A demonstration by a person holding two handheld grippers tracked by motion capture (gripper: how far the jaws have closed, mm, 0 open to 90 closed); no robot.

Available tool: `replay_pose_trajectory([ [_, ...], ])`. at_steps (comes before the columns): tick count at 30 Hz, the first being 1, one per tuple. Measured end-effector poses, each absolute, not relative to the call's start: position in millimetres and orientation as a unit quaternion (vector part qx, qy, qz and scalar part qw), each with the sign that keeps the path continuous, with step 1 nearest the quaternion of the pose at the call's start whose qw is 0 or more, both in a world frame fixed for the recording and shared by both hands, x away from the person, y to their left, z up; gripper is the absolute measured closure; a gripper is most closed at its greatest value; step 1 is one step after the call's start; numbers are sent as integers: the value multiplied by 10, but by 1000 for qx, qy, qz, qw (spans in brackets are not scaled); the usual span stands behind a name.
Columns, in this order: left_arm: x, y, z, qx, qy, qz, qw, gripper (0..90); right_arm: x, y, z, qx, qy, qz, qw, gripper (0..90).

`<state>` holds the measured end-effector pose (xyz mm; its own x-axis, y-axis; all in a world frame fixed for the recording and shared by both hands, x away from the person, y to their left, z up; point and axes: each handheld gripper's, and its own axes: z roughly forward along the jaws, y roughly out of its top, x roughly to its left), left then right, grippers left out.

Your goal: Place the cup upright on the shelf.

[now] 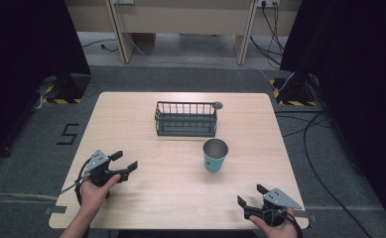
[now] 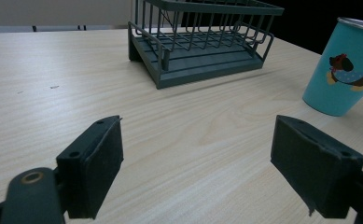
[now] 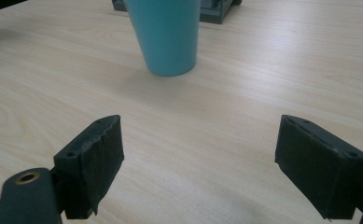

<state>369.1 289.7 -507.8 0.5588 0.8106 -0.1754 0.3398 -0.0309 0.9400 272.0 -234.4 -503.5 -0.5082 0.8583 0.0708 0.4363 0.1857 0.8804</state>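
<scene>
A teal metal cup (image 1: 215,154) stands upright near the middle right of the wooden table (image 1: 146,198). It carries a cartoon dog print in the left gripper view (image 2: 345,70) and rises at the top of the right gripper view (image 3: 165,35). Behind it sits a dark green wire rack (image 1: 186,119), also in the left gripper view (image 2: 202,42). My left gripper (image 1: 124,160) rests at the front left, open, empty, pointing toward the cup (image 2: 198,158). My right gripper (image 1: 250,194) is at the front right edge, open and empty (image 3: 200,161).
A small grey round piece (image 1: 218,105) sticks out at the rack's far right corner. Around the table lie grey floor, cables (image 1: 309,139) to the right, black curtains on both sides and a wooden bench frame (image 1: 180,25) at the back.
</scene>
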Motion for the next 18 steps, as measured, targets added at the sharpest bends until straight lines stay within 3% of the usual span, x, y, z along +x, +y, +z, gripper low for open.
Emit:
replay_pose_trajectory([
  [18,3681,2923,-5076,685,420,214,556,164,2919,-2069,-4933,412,733,477,256,178],
])
